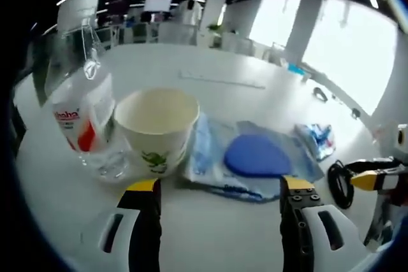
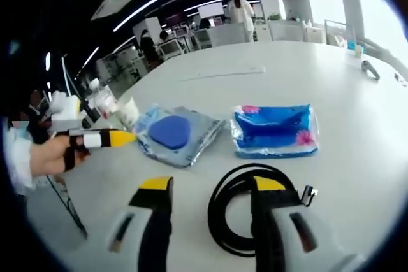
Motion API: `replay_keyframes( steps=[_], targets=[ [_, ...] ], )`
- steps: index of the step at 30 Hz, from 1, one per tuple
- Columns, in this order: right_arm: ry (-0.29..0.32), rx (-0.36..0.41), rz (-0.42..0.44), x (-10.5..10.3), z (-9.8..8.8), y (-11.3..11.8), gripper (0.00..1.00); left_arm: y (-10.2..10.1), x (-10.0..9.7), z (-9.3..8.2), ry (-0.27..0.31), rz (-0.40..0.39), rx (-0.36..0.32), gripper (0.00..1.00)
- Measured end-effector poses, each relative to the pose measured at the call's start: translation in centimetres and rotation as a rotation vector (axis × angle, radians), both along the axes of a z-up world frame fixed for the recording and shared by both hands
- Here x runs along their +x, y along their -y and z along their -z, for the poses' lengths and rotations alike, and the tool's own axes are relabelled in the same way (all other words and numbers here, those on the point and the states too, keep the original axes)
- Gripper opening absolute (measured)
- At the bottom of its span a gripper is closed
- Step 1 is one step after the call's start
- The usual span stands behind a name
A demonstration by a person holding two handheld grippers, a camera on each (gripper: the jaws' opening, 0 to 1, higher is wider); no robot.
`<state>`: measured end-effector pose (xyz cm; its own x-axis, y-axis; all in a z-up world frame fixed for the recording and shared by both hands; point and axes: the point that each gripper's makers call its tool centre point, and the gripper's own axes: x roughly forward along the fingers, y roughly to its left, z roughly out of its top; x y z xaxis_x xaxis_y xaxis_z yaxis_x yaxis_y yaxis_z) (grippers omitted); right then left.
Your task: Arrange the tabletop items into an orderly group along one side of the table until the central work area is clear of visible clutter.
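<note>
Two open grippers hover over a white table strewn with small items.

In the left gripper view, the left gripper has its jaws spread wide and empty; the grey pouch with a blue oval on it lies just ahead between them, the paper cup stands beyond the left jaw, and a clear water bottle touches the cup's far side, its cap blurred. In the right gripper view, the right gripper is likewise open and empty, its jaws straddling one side of a coiled black cable, partly hidden by the right jaw. A blue tissue pack lies beyond, beside the pouch.
</note>
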<state>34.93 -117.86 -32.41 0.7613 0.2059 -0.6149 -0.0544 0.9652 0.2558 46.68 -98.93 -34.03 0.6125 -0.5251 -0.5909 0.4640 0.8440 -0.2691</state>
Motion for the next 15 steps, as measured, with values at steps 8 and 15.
replay_keyframes(
  steps=[8, 15],
  targets=[
    [-0.004, 0.010, -0.044, 2.0, 0.0, -2.0, 0.44, 0.5, 0.3, 0.4, -0.015, -0.020, -0.030, 0.69],
    [-0.015, 0.019, -0.050, 3.7, 0.4, -2.7, 0.41, 0.8, 0.8, 0.6, -0.024, -0.027, -0.062, 0.63]
  ],
)
